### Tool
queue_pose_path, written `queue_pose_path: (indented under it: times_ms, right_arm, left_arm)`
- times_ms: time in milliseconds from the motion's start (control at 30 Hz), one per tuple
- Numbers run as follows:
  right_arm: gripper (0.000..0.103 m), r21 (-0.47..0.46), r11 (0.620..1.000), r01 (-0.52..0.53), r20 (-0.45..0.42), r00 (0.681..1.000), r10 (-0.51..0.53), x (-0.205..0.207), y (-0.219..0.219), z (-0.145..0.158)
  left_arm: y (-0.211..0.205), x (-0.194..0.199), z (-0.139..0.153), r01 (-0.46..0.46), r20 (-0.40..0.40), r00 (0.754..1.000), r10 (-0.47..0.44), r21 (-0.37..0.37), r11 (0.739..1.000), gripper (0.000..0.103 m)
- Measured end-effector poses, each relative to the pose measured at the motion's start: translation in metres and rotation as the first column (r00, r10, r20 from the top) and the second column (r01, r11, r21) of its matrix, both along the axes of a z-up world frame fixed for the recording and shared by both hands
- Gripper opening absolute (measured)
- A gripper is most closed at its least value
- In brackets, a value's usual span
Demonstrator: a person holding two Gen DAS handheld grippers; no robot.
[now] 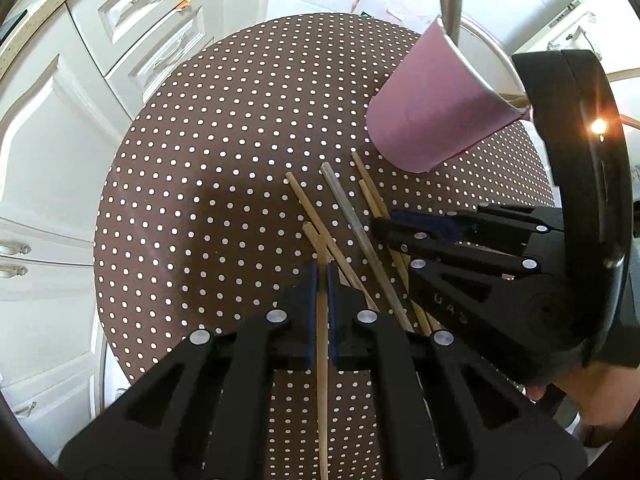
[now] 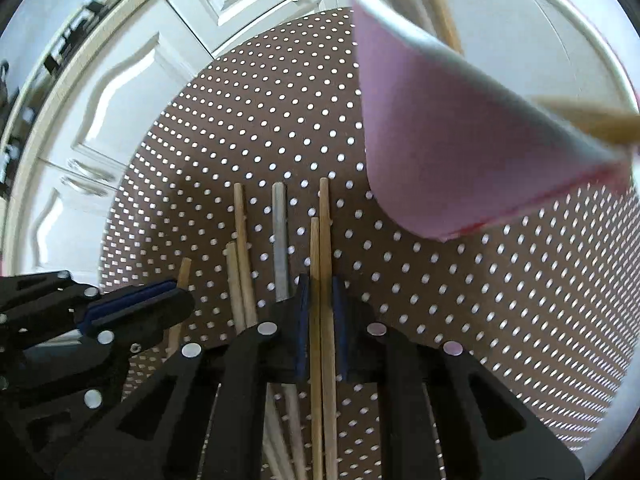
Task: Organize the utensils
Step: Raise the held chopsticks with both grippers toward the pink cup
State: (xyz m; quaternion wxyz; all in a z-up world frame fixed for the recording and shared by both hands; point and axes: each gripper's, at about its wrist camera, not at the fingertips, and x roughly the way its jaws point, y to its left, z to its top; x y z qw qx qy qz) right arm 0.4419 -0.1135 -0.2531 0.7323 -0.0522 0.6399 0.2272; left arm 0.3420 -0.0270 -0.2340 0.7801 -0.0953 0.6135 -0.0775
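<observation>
1. Chopsticks, left wrist view: several wooden sticks and one grey stick are laid loose on a round table covered in brown cloth with white dots. They are fanned near the lower middle of the table, some crossing.
2. Left gripper: its jaws are pressed together on a single wooden stick, which is seen running straight down between the blue pads.
3. Right gripper: seen from the side at the right, its tips set down among the rightmost sticks. From this view its grip cannot be judged.
4. Pink cup: stood at the upper right of the table, just beyond the loose sticks, with utensils held inside and leaning over its rim.
5. White cabinets are seen beyond the table at the left.
6. Chopsticks, right wrist view: the sticks are seen lying roughly parallel, pointing away from the camera, with the grey stick in the middle.
7. Right gripper: its jaws are nearly closed around a pair of wooden sticks lying side by side between the pads; whether the pads press on them cannot be told.
8. Left gripper: seen at the lower left, pinched on one wooden stick.
9. Pink cup: close at the upper right, blurred, with sticks inside.
</observation>
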Motion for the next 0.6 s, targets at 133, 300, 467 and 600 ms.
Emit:
queue_pose_path:
  times_ms: [133, 300, 467, 600]
  right_arm:
    - [0.013, 0.067, 0.995, 0.072, 0.01, 0.997, -0.073, -0.004, -0.019, 0.006]
    - [0.013, 0.043, 0.998, 0.05, -0.001, 0.999, -0.05, -0.013, -0.025, 0.001]
    - [0.011, 0.021, 0.999, 0.046, 0.025, 0.999, -0.047, -0.024, -0.031, 0.005]
    - [0.011, 0.003, 0.999, 0.047, 0.021, 0.999, -0.047, -0.02, -0.031, 0.006]
  left_arm:
    - [-0.001, -0.003, 0.001, 0.007, 0.001, 1.0, -0.007, -0.008, 1.0, 0.005]
    - [-0.002, -0.01, 0.001, 0.01, -0.006, 1.0, -0.01, -0.013, 1.0, 0.005]
    - [0.002, -0.007, -0.003, 0.015, -0.008, 1.0, -0.015, -0.015, 1.0, 0.005]
    - [0.004, -0.007, 0.0, 0.013, -0.007, 1.0, -0.013, -0.018, 1.0, 0.005]
